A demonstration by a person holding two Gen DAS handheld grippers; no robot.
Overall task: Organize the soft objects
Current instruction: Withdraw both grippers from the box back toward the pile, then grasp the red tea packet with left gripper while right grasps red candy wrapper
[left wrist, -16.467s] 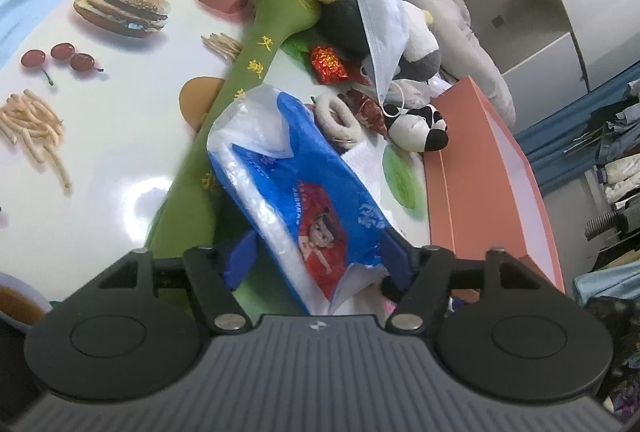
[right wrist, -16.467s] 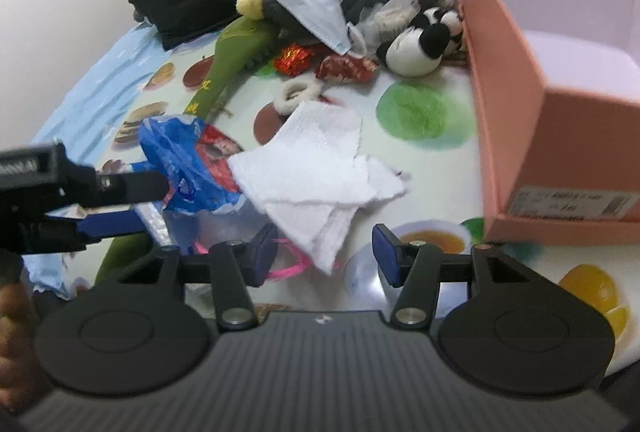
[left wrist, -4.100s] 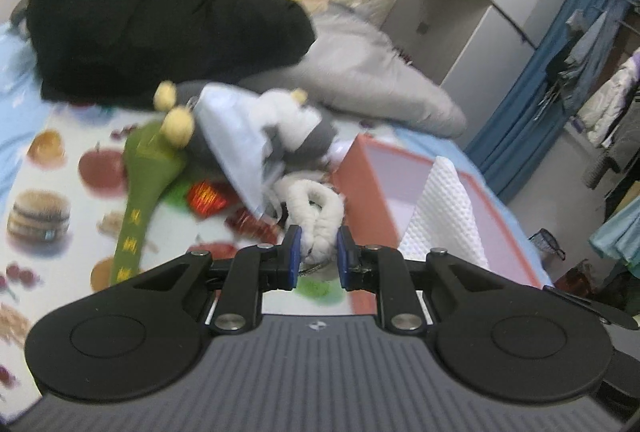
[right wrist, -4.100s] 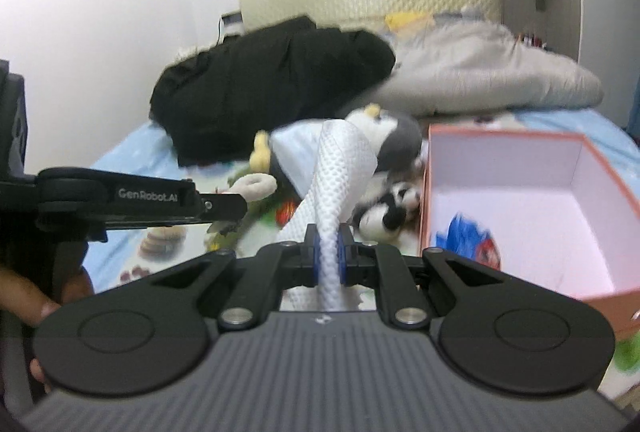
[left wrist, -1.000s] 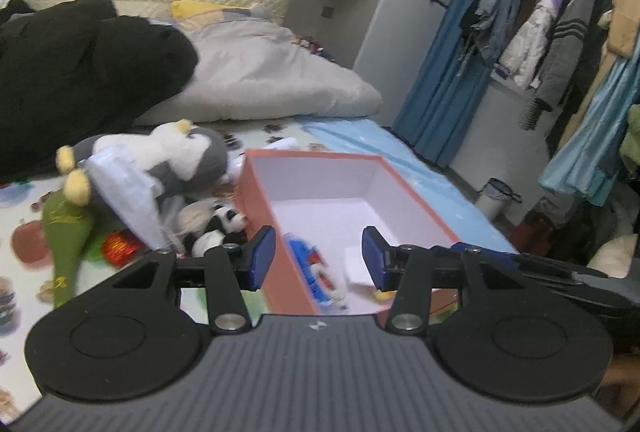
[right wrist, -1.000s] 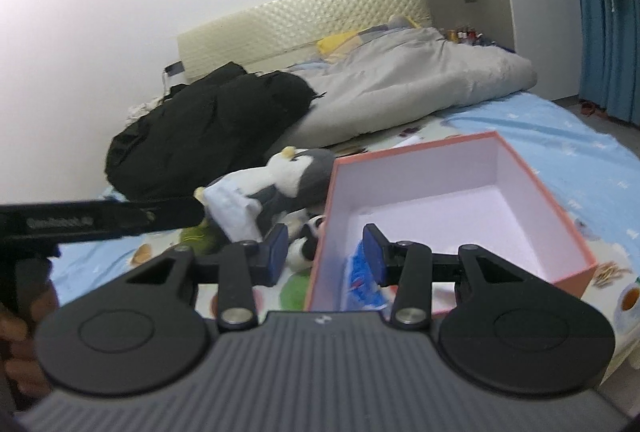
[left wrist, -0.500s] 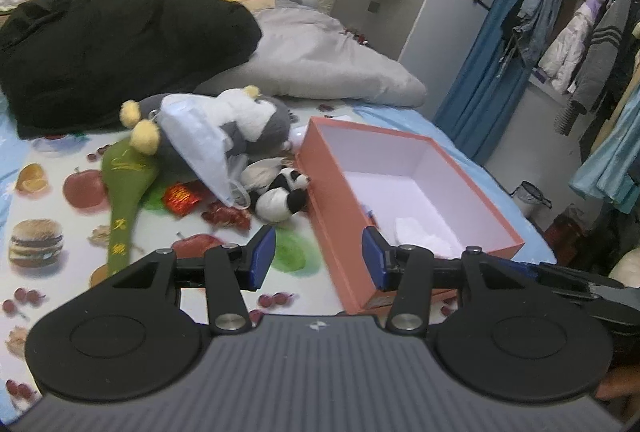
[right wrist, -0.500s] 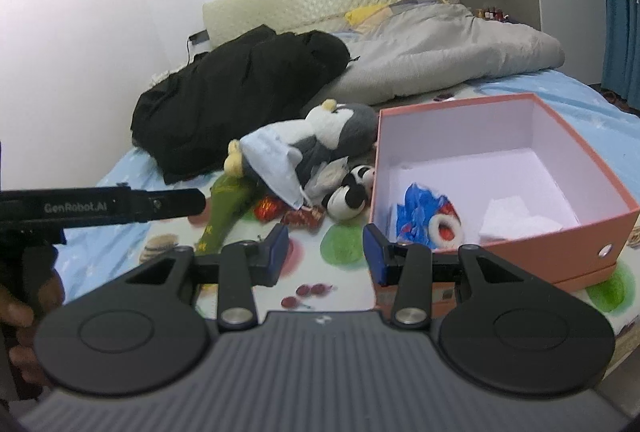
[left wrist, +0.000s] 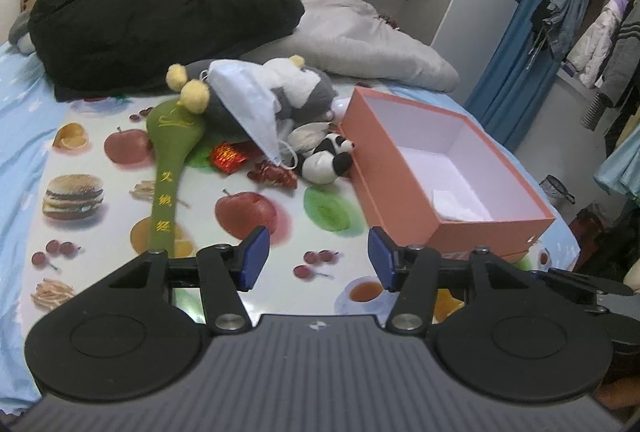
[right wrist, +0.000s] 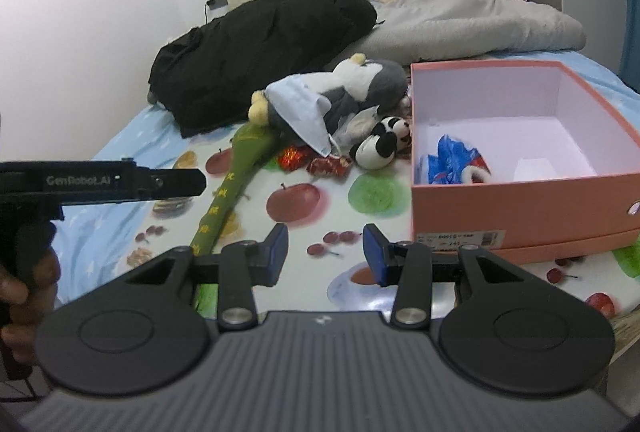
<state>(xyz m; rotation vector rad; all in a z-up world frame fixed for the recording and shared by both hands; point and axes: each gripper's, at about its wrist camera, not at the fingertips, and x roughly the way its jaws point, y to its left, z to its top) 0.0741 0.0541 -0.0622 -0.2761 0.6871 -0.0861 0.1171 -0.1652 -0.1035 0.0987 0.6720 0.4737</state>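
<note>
An open salmon box (left wrist: 404,176) (right wrist: 520,204) stands on the fruit-print mat; inside lie a blue packet (right wrist: 452,158), a white ring and a white cloth (left wrist: 460,206) (right wrist: 548,168). Left of the box sit a small panda plush (left wrist: 326,162) (right wrist: 380,144), a grey penguin plush (left wrist: 296,84) (right wrist: 372,80) under a blue face mask (left wrist: 248,104), two red wrappers (left wrist: 228,158), and a long green plush stick (left wrist: 168,172) (right wrist: 232,188). My left gripper (left wrist: 318,260) hovers over the mat, jaws opening with nothing between them. My right gripper (right wrist: 324,252) is open and empty.
A black coat (left wrist: 152,12) (right wrist: 260,44) and a grey quilt (left wrist: 360,40) (right wrist: 472,20) lie behind the toys. A wardrobe and hanging clothes (left wrist: 580,16) stand at the right. A hand holding the left gripper's handle (right wrist: 24,272) shows at the left of the right wrist view.
Both grippers have sunk and swung left, away from over the box toward the toys on the mat. The left jaws stand a little wider than before.
</note>
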